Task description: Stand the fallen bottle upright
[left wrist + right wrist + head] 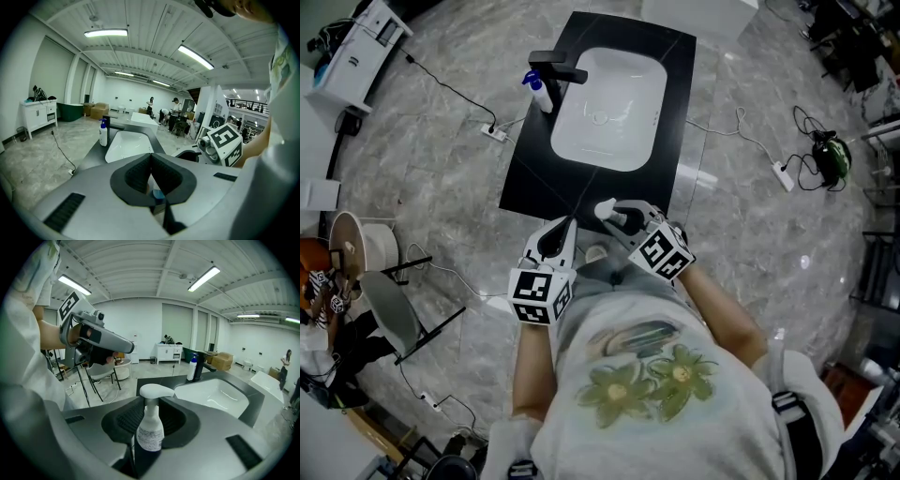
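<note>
One grey marble floor [431,131] filled the room, with the black counter [534,169] at twelve o'clock from me and its white sink [609,103] inset. My right gripper [150,406] clamped the spray bottle [150,432] upright by the counter's six o'clock edge. My left gripper [151,157], at its nine o'clock, was closed and empty.

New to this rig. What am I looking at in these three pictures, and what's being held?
No robot: a person holds a two-fingered gripper in each hand; the marker cubes belong to the grippers. One picture comes from a head camera looking down. The other two come from cameras riding on the grippers, looking along the fingers. Ahead is a black counter with a white sink, a black faucet and a blue-topped pump bottle standing beside it. The right gripper holds a white pump bottle upright. The left gripper is shut and empty.
</note>
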A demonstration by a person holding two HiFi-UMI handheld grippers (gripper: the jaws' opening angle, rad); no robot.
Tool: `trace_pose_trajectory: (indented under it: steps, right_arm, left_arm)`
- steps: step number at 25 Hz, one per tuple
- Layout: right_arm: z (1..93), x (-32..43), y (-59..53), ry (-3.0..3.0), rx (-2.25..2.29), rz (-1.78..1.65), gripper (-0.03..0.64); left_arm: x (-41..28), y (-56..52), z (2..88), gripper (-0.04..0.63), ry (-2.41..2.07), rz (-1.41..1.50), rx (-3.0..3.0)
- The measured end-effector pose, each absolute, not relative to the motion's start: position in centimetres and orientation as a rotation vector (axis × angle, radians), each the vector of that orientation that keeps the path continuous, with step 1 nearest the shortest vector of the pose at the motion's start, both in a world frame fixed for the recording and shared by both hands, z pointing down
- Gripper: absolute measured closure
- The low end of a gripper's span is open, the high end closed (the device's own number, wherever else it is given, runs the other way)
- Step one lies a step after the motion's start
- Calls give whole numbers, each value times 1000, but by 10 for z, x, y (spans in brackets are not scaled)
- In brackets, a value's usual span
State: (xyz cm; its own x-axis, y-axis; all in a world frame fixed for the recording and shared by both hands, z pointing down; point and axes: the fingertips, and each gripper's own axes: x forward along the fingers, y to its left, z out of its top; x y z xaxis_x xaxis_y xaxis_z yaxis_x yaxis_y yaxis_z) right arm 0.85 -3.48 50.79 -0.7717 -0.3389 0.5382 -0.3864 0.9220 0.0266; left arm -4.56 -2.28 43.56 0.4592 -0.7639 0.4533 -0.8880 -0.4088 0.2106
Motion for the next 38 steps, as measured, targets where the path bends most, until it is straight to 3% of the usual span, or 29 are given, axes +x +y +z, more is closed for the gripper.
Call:
trace_pose_trajectory:
  steps: [38]
  right_arm:
    - [517,56,-13,-2492,592,166,503]
  left_arm:
    - [0,9,440,577,-1332,441,2332]
